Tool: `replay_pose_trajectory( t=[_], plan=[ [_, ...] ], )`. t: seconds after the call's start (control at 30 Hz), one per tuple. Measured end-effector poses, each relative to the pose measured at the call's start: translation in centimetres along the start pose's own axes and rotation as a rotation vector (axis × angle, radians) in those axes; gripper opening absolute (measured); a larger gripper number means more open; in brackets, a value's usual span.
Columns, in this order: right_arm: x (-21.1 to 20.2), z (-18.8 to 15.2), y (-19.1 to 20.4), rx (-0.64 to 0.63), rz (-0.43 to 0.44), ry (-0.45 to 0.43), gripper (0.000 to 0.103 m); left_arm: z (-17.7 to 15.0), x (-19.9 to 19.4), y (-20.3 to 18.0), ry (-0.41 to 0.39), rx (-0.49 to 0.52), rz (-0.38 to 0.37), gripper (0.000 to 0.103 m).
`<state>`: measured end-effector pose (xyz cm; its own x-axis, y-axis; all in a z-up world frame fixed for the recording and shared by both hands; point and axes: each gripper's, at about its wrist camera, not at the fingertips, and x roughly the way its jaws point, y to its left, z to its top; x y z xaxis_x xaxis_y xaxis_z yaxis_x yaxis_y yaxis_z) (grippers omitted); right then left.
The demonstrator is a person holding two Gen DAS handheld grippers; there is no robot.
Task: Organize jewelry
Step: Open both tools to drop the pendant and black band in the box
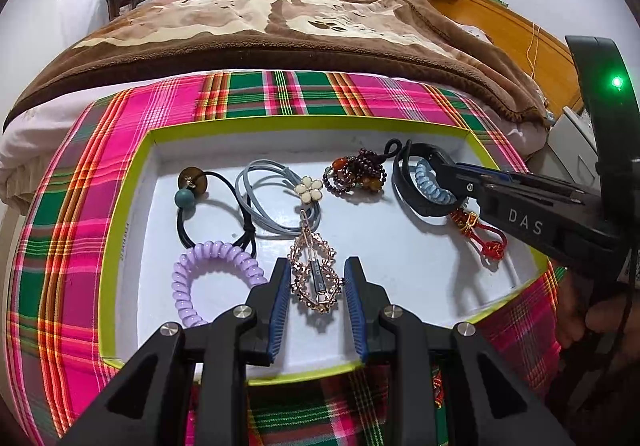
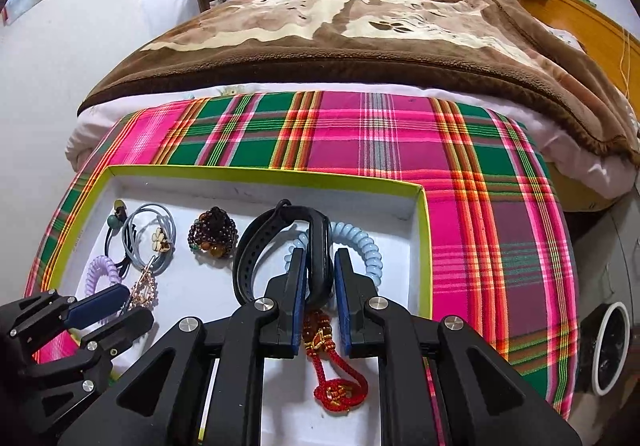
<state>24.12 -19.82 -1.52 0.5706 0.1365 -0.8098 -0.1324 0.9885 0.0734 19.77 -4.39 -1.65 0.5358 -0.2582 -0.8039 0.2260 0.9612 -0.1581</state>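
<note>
Right gripper [image 2: 317,278] straddles the black wristband [image 2: 280,246], pads close on either side of its thick part; a real pinch can't be told. Left gripper [image 1: 316,286] is open around the rose-gold hair clip [image 1: 315,274], not touching it. Both items lie in the white tray [image 1: 400,246] with lime rim, on plaid cloth [image 2: 480,206] over the bed. Left view shows the purple coil tie [image 1: 208,270] whole, plus bead bracelet [image 1: 356,174]; right view half hides that coil behind the left gripper but shows the red knot tassel [image 2: 340,386] fully, and the blue coil [image 2: 360,242] under the band.
</note>
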Motion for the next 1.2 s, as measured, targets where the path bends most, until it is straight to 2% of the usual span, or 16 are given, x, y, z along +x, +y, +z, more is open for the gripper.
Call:
replay_pose_trajectory(
  t=[0.17,0.27,0.4,0.47,0.6,0.87,1.2],
  plan=[
    [0.0,0.0,0.1,-0.009,0.002,-0.001,0.015,0.0,0.0,0.1,0.000,-0.002,0.003,0.029],
    [-0.1,0.0,0.2,-0.013,0.003,-0.004,0.017,0.0,0.1,0.1,0.003,0.000,0.001,0.037],
    [-0.4,-0.1,0.3,-0.011,0.007,-0.013,0.023,-0.1,0.1,0.0,0.005,0.001,0.006,0.039],
    [-0.7,-0.1,0.3,-0.009,0.006,-0.020,0.030,-0.1,-0.1,0.0,0.005,0.000,0.006,0.040],
    [-1.4,-0.3,0.3,-0.004,0.010,-0.033,0.030,-0.2,-0.9,-0.3,-0.012,0.001,0.000,0.044],
    [-3.8,-1.2,0.1,0.017,0.030,-0.074,0.030,-0.9,-3.2,-0.4,-0.045,-0.008,0.003,0.046],
    [-8.1,-4.4,0.0,0.037,0.094,-0.142,0.030,-3.4,-6.3,0.3,-0.087,-0.057,-0.002,0.049]
  ],
)
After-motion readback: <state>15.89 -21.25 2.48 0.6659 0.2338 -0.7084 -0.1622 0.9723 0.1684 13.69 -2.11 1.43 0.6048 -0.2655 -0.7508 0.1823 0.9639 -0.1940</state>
